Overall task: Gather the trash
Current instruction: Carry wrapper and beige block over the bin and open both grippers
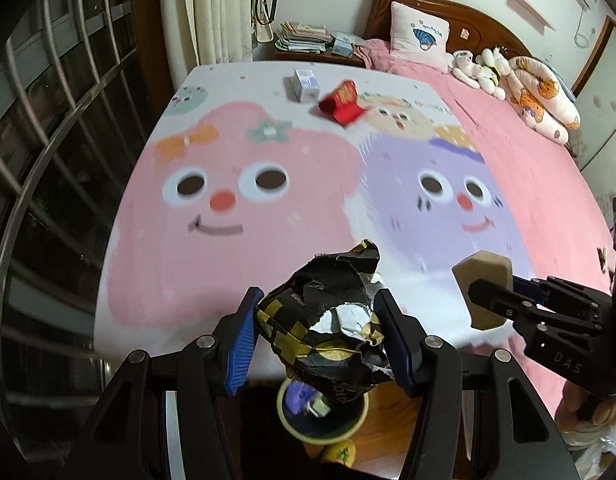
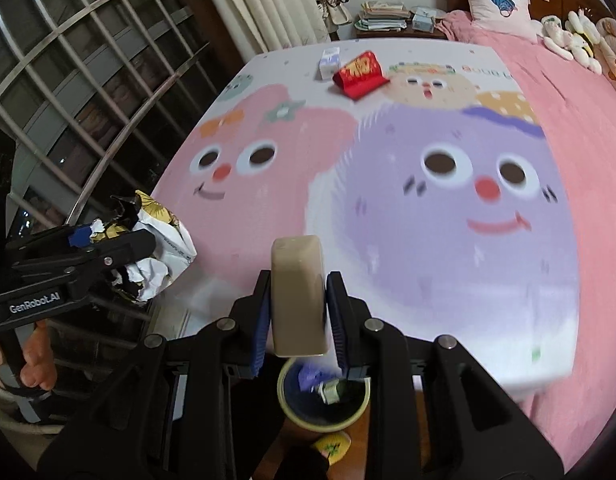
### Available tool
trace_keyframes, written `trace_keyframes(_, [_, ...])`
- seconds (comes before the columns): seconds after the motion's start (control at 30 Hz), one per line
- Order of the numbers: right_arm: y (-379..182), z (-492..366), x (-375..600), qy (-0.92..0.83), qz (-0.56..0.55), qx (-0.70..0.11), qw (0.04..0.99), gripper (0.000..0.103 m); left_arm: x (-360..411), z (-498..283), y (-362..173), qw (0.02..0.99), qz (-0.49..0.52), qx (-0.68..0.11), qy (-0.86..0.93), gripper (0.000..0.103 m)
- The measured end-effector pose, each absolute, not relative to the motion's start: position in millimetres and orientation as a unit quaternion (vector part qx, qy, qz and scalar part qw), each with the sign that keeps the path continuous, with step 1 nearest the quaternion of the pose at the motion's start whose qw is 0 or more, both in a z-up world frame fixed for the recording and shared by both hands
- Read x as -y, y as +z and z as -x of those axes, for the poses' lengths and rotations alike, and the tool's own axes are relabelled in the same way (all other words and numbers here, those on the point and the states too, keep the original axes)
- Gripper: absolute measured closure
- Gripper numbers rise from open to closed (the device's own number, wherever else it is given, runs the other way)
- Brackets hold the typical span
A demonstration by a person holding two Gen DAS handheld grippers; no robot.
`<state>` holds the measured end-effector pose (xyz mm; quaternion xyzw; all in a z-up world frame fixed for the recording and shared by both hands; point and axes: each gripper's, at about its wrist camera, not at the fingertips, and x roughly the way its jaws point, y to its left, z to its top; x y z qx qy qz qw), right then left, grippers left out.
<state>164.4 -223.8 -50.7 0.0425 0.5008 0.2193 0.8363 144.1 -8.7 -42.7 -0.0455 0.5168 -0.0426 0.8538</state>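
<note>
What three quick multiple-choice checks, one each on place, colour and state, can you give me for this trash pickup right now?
1. Where is the red packet?
A. in the bin
B. on the far part of the cartoon blanket, beside a small white box
C. in the right gripper

2. What colour is the crumpled wrapper in the left gripper?
A. black and gold
B. plain green
C. pink

3. What is the right gripper doing?
A. open and empty
B. shut with nothing in it
C. shut on a tan block

Answers:
1 B, it lies by the box near the blanket's far edge.
2 A, dark foil with gold patches sits between the blue pads.
3 C, both pads press the block's sides, above the bin.
</note>
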Motion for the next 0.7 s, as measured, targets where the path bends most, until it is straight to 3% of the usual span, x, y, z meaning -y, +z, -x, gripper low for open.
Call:
trace_keyframes(0.23, [-80, -97, 246, 0.222, -0.043, -0.532, 0.816, 0.080, 35, -75, -69, 0.837, 0.025, -0.545, -0.038, 0.046])
trace_keyframes(0.7, [-200, -48, 227, 0.202, -0.043, -0.607, 0.767, 0.079, 42, -44, -185, 0.784, -0.008, -0.619, -0.044, 0.046])
